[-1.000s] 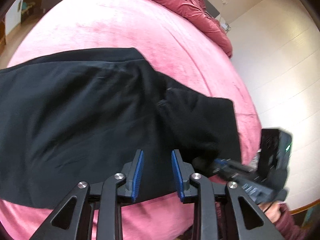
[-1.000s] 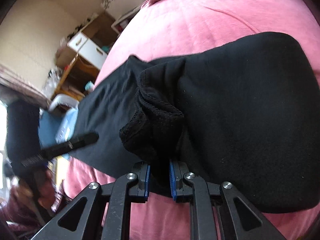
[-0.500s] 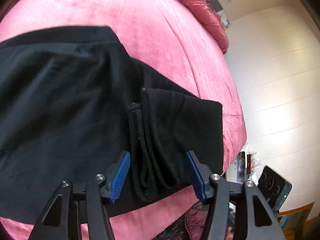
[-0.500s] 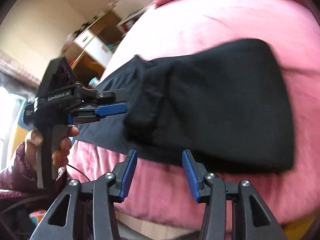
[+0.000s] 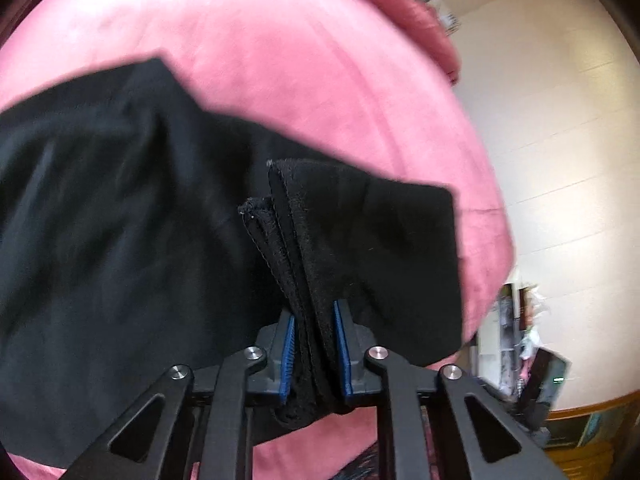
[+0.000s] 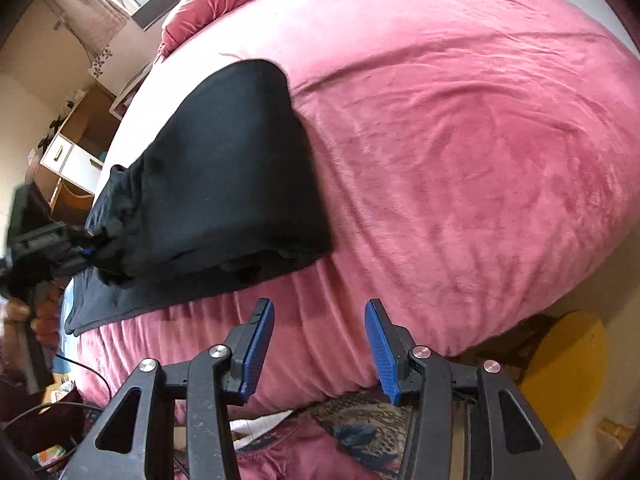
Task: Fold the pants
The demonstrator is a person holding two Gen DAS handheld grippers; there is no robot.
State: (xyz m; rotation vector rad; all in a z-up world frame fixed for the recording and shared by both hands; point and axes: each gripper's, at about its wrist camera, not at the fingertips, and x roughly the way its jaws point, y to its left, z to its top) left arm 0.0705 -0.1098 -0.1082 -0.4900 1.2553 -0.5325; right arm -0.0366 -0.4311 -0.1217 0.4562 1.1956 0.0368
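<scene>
While the black pants (image 5: 120, 240) lie spread across a bed covered in a pink plush blanket (image 5: 300, 80), the left gripper (image 5: 314, 344) is clamped on a bunched stack of their stitched hems, with several layers of dark fabric squeezed between its blue pads (image 5: 289, 354) and standing up out of the grip. In the left wrist view the rest of the garment fans out to the left and right of that pinch, lying flat on the blanket, and a corner of the cloth reaches toward the edge of the bed on the right. A cream wall (image 5: 560, 120) rises beyond the bed. In the right wrist view the right gripper (image 6: 318, 346) is released, its two blue-padded fingers (image 6: 258, 354) standing wide apart and holding nothing, poised over the near edge of the bed just short of the pants (image 6: 224, 176). From this side the pants show as a thick, folded dark mass lying on the left part of the pink blanket (image 6: 460, 140), with a thinner layer trailing toward the bed edge beneath it. At the far left of that view, blurred, the left gripper (image 6: 86, 250) meets the end of the folded cloth. A round yellow stool (image 6: 568, 372) stands on the floor at the lower right, and wooden shelving (image 6: 76, 152) sits against the wall at the upper left.
</scene>
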